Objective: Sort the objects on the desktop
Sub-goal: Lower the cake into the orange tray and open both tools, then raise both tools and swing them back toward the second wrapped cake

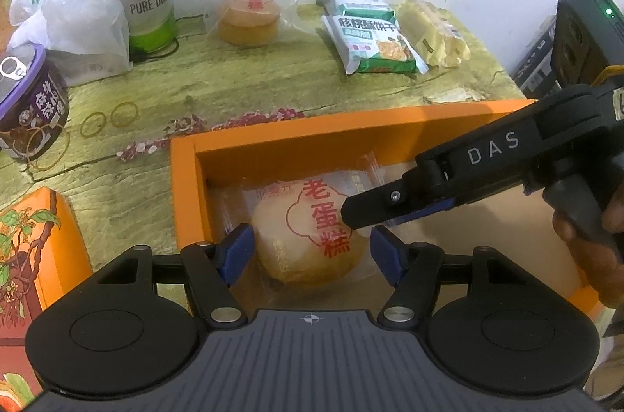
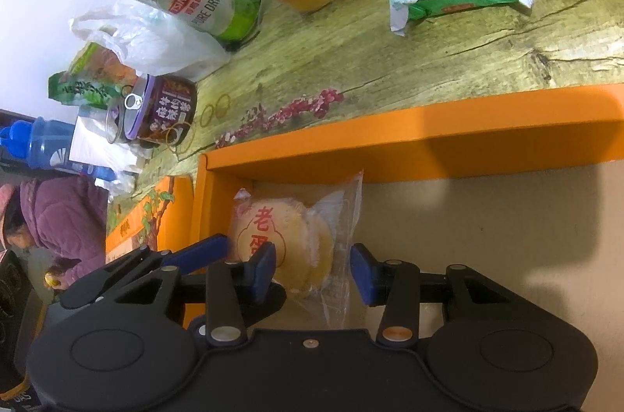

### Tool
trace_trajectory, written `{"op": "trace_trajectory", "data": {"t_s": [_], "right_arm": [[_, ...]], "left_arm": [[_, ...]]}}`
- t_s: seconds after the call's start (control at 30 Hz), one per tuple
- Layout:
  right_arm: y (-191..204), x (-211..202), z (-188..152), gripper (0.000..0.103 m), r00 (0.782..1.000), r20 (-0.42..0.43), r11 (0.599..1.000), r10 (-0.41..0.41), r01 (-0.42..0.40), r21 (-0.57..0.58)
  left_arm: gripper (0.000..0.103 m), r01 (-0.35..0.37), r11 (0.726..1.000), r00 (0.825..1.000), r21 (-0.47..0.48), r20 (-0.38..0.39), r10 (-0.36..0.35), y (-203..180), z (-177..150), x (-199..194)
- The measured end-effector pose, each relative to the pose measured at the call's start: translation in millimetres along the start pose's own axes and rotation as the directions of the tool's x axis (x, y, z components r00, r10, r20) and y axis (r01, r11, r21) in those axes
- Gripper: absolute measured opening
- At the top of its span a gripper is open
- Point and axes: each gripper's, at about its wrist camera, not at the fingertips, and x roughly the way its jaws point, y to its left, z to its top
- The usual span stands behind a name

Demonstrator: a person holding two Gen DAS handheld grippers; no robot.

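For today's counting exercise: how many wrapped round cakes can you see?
2. One wrapped cake lies inside the orange box; another sits on the table near the wall. Others may be hidden.

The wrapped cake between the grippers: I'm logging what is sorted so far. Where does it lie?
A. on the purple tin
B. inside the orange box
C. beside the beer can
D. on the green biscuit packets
B: the wrapped cake lies on the floor of the orange box, near its corner wall.
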Motion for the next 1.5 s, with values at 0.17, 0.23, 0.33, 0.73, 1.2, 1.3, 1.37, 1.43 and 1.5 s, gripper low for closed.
{"op": "trace_trajectory", "data": {"t_s": [0.17,0.23,0.33,0.73,1.2,1.3,1.37,1.43,1.5], "right_arm": [[-4.6,0.2,-1.5,0.042,1.0,0.005,0.999,0.016,-0.017,0.039],[-6.7,0.2,-2.2,0.042,1.0,0.005,0.998,0.024,-0.025,0.054],[-8.5,-0.4,-2.8,0.042,1.0,0.009,0.997,0.03,-0.031,0.071],[-14.8,-11.1,-1.3,0.052,0.998,0.032,0.992,0.054,-0.057,0.109],[-7.4,-45.1,15.0,0.052,0.996,0.086,0.998,0.028,-0.032,0.054],[0.2,-55.1,22.9,0.052,0.994,0.102,0.999,0.031,-0.034,0.03],[7.5,-61.6,30.8,0.052,0.992,0.118,0.999,0.033,-0.034,0.007],[15.4,-67.8,40.7,0.052,0.991,0.134,0.999,0.032,-0.03,-0.022],[23.2,-73.0,51.2,0.052,0.988,0.15,0.998,0.033,-0.026,-0.05]], "left_arm": [[0.067,-0.004,1.0,1.0,0.022,0.006,0.003,-2.3,0.4,1.2],[0.068,-0.005,1.0,1.0,0.023,0.007,0.005,-2.6,0.3,2.0],[0.069,-0.008,1.0,1.0,0.019,0.009,0.008,-3.2,0.0,1.8],[0.069,-0.026,1.0,1.0,0.017,0.011,0.026,-3.3,0.3,-3.6],[0.069,-0.024,1.0,0.996,0.009,0.084,0.024,-7.8,28.1,-29.5],[0.069,-0.026,1.0,0.993,0.01,0.114,0.025,-6.7,41.1,-35.5],[0.069,-0.028,0.999,0.99,0.015,0.137,0.026,-5.3,50.7,-39.0],[0.069,-0.033,0.999,0.987,0.022,0.157,0.029,-2.8,60.5,-40.6],[0.069,-0.039,0.999,0.985,0.026,0.172,0.034,0.6,70.6,-40.2]]}}
